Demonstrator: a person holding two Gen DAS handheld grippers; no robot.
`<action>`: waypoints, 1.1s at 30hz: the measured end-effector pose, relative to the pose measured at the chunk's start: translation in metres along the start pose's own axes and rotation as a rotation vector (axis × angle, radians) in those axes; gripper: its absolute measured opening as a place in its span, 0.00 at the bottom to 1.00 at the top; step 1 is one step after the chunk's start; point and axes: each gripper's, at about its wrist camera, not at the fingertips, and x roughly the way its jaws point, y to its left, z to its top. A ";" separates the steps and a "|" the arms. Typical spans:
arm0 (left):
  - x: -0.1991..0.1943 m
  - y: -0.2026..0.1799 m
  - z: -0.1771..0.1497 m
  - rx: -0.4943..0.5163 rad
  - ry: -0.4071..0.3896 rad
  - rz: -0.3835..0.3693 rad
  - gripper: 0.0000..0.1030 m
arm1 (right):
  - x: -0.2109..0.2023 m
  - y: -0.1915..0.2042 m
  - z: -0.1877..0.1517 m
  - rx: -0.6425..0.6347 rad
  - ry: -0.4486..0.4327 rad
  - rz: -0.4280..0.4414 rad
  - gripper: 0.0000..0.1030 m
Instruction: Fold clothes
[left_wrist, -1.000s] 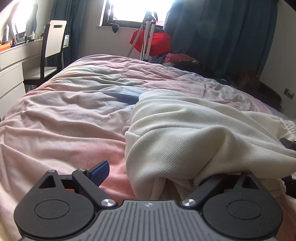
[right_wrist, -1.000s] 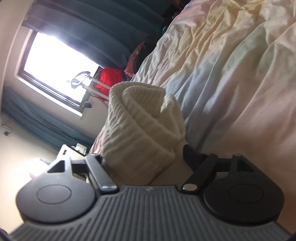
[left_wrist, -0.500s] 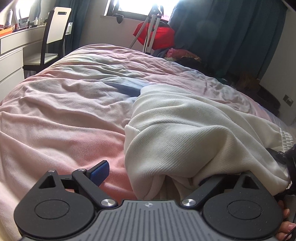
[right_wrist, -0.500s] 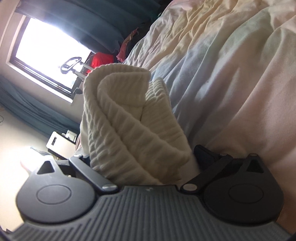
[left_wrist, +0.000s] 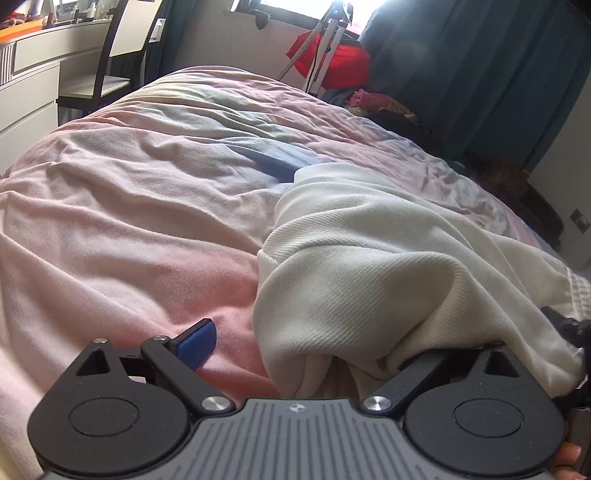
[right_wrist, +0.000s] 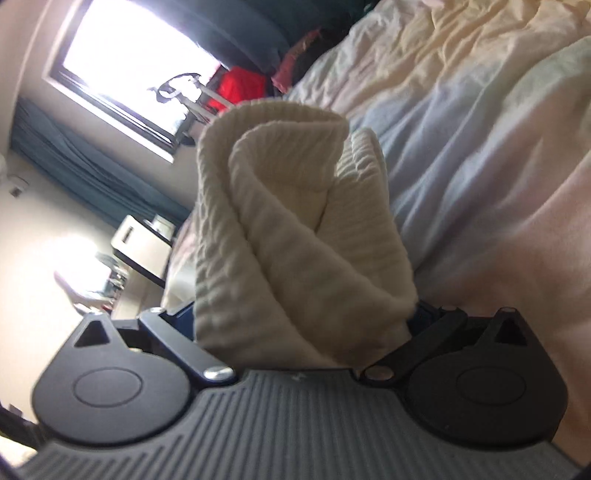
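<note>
Cream knit garment (left_wrist: 369, 266) lies on the bed, right of centre & near the grippers, spread back toward the far side in soft humps. Fabric is a fine rib w/ a thicker ribbed hem; it looks heavy and slumps in rounded folds.

Left gripper (left_wrist: 306, 350): jaws wide apart. Its left blue pad (left_wrist: 195, 345) stands bare over the bedcover, touching no cloth. Garment edge droops over the right-hand finger and hides that pad, so I can't tell if anything is pinched; it looks draped rather than gripped.

Right gripper (right_wrist: 303, 321): tilted hard on its side, jaws part-closed round a thick bunch of the chunky ribbed cuff or hem (right_wrist: 295, 229), which stands up from between the fingers in a rolled, twisted wad. Blue pad edges show on both sides, pressed to the cloth. Frame is a bit blurred.

Bedcover (left_wrist: 129, 221) is soft, fuzzy, pastel pink w/ blue & pale green patches, all shallow wrinkles. Far side: dark teal curtains (left_wrist: 480, 74), bright window (right_wrist: 136, 62), a red cloth (left_wrist: 332, 59) hung by a white metal stand. Far left: white drawers (left_wrist: 29, 96) and a chair (left_wrist: 122, 48) w/ dark frame & pale back.
</note>
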 end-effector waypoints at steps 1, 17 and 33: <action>-0.002 -0.002 0.000 0.014 0.014 -0.017 0.92 | 0.003 0.000 -0.003 -0.018 0.012 -0.020 1.00; -0.037 0.049 0.006 -0.299 0.040 -0.370 1.00 | -0.029 0.002 0.018 0.093 -0.114 -0.111 0.39; 0.031 0.031 0.014 -0.307 0.126 -0.362 0.76 | 0.003 -0.011 0.014 0.108 -0.027 -0.101 0.78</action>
